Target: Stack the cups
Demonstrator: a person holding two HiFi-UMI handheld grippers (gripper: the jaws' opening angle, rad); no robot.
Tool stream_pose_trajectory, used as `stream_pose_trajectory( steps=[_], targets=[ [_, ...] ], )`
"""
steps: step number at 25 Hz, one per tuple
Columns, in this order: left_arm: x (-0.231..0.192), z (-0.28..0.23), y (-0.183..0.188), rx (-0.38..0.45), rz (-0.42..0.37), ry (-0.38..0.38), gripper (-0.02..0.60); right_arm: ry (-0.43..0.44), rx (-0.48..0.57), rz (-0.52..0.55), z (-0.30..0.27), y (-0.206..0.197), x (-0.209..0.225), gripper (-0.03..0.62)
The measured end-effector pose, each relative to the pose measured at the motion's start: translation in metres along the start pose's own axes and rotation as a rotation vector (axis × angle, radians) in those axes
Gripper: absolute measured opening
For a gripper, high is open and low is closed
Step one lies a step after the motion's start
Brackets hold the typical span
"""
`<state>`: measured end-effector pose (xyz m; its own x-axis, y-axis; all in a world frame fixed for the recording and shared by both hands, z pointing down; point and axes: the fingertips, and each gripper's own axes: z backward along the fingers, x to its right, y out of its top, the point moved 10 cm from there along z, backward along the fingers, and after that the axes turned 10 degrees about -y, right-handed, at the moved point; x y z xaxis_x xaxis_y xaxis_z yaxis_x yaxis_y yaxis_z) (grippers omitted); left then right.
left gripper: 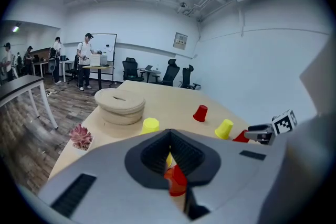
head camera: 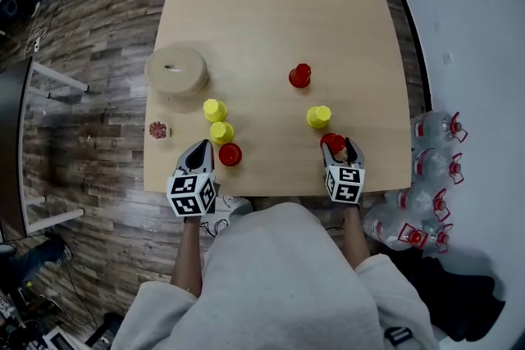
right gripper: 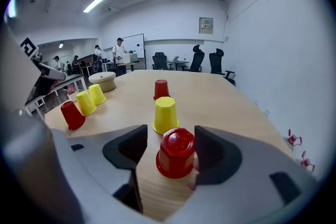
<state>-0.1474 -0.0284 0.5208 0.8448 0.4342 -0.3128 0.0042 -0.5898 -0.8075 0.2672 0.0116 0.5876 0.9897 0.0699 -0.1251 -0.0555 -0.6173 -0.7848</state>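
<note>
The right tongs [head camera: 342,150] stand wide apart around an upturned red plastic cup [right gripper: 177,152] near the front edge of the pale wooden counter [head camera: 271,12]; one pad perhaps brushes it. The left tongs [left gripper: 169,136] look closed on nothing, just beside a second upturned red cup [head camera: 230,154], which touches an upturned yellow plastic cup [head camera: 221,131].

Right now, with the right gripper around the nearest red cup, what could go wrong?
The red cup stands off-centre between the open jaws of the right gripper, nearer one pad; closing could shove or tip it. The yellow cup stands just beyond it; pushing forward might knock it over.
</note>
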Motion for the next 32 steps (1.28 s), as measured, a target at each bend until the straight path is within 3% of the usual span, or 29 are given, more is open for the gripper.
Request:
stream_pose_trajectory(
  steps=[11,17,24,32],
  targets=[
    [-0.006,0.0,0.002,0.001,0.006,0.003,0.009,-0.029,-0.034,0.005,-0.006,-0.004,0.003,0.291],
    [-0.009,0.0,0.003,0.002,0.009,0.006,0.009,-0.032,-0.058,0.0,-0.009,-0.007,0.002,0.227],
    [-0.007,0.003,0.001,0.015,0.02,0.029,0.009,0.085,0.011,0.077,-0.007,0.019,-0.02,0.225],
    [-0.022,0.025,-0.002,0.06,0.06,0.1,0.009,0.27,0.128,0.188,-0.013,0.073,-0.089,0.225]
  ],
)
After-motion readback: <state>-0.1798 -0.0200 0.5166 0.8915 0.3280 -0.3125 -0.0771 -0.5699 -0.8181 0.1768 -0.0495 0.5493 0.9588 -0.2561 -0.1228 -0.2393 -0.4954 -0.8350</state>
